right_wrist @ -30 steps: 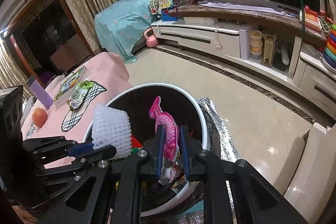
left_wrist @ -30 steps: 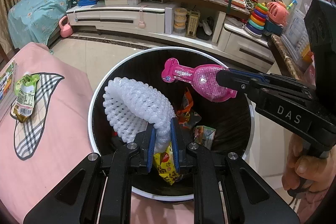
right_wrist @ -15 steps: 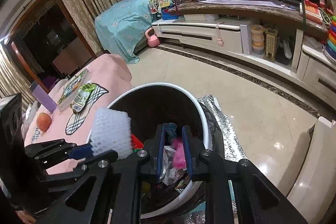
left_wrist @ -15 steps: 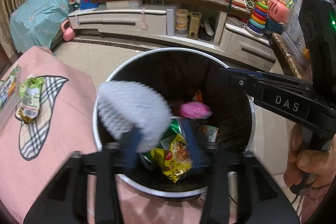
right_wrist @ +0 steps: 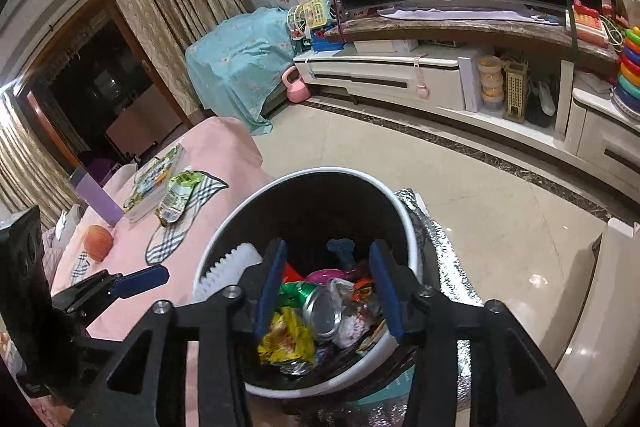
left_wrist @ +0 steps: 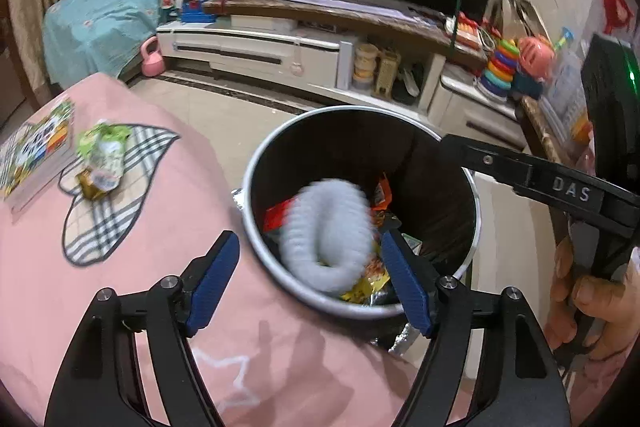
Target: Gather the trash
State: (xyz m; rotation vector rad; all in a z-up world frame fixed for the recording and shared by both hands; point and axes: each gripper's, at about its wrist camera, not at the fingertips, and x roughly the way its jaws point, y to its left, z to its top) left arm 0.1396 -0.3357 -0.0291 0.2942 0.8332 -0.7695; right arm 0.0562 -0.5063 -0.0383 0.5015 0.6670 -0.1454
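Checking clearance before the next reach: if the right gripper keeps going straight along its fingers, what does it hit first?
Most likely the trash heap inside the bin: the open, empty right gripper points down into its mouth, at the silver can and yellow wrapper. Depth unclear.

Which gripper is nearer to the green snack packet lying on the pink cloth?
Left. The left gripper hovers at the bin's cloth-side rim, closer to the green snack packet; the right gripper hangs over the bin's middle.

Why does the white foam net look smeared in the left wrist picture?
Left wrist view: the foam net is motion-blurred inside the bin, free of the open left claw; surroundings stay sharp. Right wrist view: its edge looks crisp; floor glare.
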